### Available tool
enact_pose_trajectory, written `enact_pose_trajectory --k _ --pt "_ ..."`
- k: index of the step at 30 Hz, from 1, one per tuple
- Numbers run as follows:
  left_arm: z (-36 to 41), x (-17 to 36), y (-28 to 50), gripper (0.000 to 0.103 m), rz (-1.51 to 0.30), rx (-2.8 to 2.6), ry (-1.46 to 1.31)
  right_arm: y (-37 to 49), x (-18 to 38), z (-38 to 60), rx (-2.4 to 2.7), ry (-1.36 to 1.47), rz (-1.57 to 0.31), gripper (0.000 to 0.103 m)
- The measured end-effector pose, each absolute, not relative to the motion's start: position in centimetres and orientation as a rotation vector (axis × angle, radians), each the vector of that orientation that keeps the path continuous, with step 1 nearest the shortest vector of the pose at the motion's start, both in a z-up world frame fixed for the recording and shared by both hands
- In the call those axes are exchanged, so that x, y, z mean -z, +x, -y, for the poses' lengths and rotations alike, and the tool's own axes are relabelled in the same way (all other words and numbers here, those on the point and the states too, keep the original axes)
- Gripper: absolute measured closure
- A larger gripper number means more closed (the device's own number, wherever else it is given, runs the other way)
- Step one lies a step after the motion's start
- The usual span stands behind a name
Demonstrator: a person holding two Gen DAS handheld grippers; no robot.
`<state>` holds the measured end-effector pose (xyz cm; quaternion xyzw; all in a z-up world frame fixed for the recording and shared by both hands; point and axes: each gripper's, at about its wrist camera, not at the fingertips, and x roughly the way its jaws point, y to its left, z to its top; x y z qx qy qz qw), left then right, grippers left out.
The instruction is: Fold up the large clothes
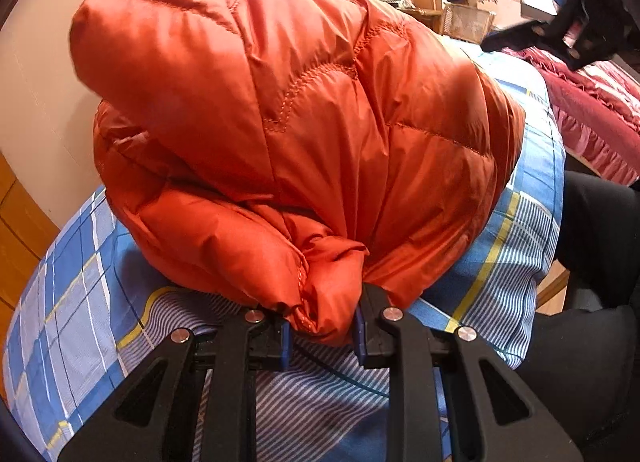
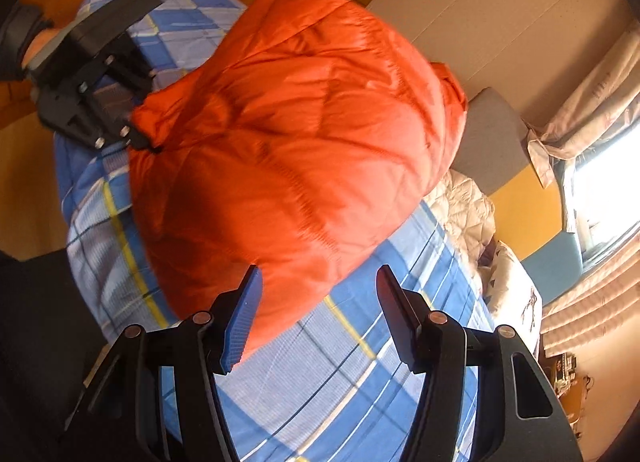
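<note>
An orange quilted puffer jacket [image 1: 304,130] lies bunched in a mound on a blue plaid bedsheet [image 1: 80,246]. My left gripper [image 1: 322,332] is shut on a gathered edge of the jacket at its near side, blue pads pressing the fabric. In the right wrist view the jacket [image 2: 304,134] fills the middle, and my right gripper [image 2: 316,306] stands open just above its near edge, nothing between the pads. The left gripper [image 2: 140,138] shows there at the jacket's far left, its tips buried in fabric. The right gripper [image 1: 492,14] also appears top right in the left wrist view, raised and open.
The plaid bedsheet [image 2: 360,362] covers the bed. A red quilt [image 1: 592,114] lies at the right. White bedding [image 2: 468,214] and a pillow [image 2: 512,286] sit by the wall. A person's dark-clothed legs [image 1: 600,262] stand at the bed's edge. Curtains [image 2: 592,102] hang beside a window.
</note>
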<state>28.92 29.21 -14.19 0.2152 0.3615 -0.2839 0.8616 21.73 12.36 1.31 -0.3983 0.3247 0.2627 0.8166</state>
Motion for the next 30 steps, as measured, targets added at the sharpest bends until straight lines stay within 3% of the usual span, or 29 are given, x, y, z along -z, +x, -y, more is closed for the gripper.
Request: enact_pose_trajectory --k 14,17,30 --pt "-31.3 14.4 26.8 0.083 -0.78 0.531 0.24 26.8 -3.9 -12.9 -0.53 -0.846 -0.652 0.044" --pt "-31.6 14.6 26.9 0.084 -0.784 0.537 0.224 28.1 -4.5 -12.6 -0.536 -0.81 -0.649 0.052" --pt "-32.4 15.1 26.2 0.086 -0.799 0.525 0.161 32.0 -6.4 -15.6 -0.67 -0.831 -0.612 0.053"
